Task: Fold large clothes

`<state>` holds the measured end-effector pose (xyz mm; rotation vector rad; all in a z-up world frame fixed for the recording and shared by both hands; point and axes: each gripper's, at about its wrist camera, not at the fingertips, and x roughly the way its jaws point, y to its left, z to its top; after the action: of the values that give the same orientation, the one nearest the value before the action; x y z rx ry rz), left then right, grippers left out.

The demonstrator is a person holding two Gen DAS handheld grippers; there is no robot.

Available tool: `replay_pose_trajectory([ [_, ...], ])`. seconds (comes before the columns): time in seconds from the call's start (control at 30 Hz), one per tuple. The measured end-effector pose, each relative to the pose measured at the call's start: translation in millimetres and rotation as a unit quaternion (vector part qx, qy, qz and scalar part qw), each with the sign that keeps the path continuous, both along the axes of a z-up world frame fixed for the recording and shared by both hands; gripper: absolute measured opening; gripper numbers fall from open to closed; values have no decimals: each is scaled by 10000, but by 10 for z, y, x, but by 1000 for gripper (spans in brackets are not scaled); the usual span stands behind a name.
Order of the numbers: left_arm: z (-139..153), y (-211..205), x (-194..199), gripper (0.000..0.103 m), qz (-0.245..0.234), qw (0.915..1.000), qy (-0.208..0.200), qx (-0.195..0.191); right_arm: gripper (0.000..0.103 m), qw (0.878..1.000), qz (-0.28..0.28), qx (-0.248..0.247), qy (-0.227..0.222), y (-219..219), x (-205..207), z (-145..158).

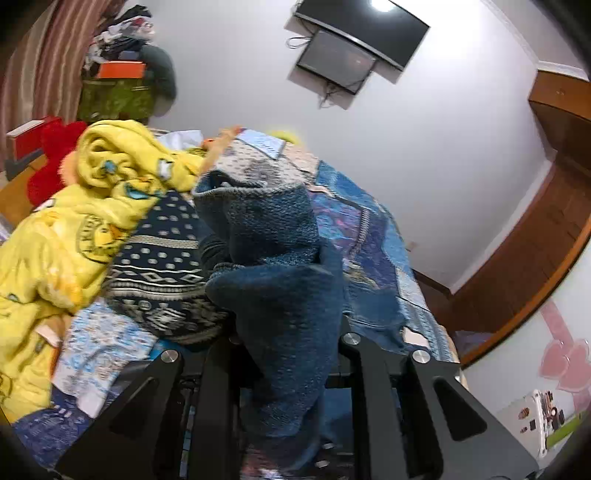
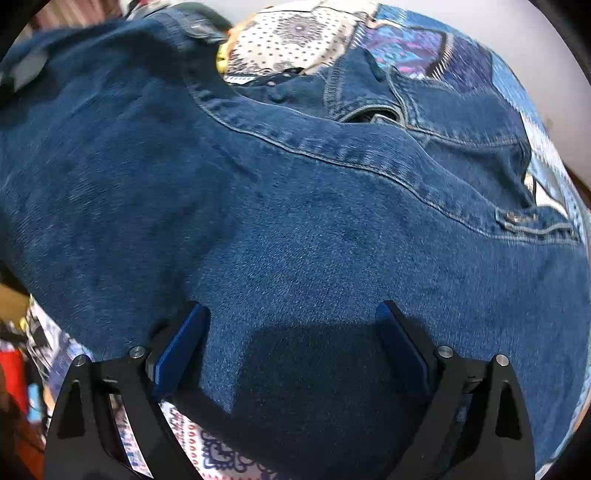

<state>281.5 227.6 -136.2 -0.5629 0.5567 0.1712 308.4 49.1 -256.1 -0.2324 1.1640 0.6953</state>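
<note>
Left wrist view: the left gripper (image 1: 291, 332) is clamped on a bunched fold of the denim garment (image 1: 280, 266), which rises in a thick ridge from between its black fingers. Just left of the fold lies a navy patterned sweater (image 1: 162, 266), with a yellow fleece blanket (image 1: 85, 206) heaped beyond it, all on the patchwork bedspread (image 1: 373, 236) covering the bed. A dark television (image 1: 364, 33) hangs on the white wall (image 1: 443, 147) behind.

Right wrist view: the right gripper (image 2: 291, 343) hovers with its jaws wide apart, blue pads (image 2: 181, 347) on either side of a broad, flat stretch of the denim garment (image 2: 258, 206). Its seams and a pocket run toward the far edge, where the patchwork bedspread (image 2: 424, 33) shows.
</note>
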Motion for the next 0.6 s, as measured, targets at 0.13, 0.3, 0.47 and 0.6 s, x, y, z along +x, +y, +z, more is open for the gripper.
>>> replay_pose_trajectory([
  [0.13,149,-332,151,17,-299,9994,-114,95,93,9996,-17,229,167,-212,-3,105],
  [0.3,297,-959,426,17,-880,9955,-146,331,93,9925,-986,724,-85,-1032,-50,439],
  [0.47,232,-1772,650,17,-1727,9820,-58,766,93,9751,-2114,475,-468,-1983,-159,582],
  [0.6,-171,-2348,733,17,-2575,9576,557,1163,93,9607,-2707,319,-519,-2513,-274,597],
])
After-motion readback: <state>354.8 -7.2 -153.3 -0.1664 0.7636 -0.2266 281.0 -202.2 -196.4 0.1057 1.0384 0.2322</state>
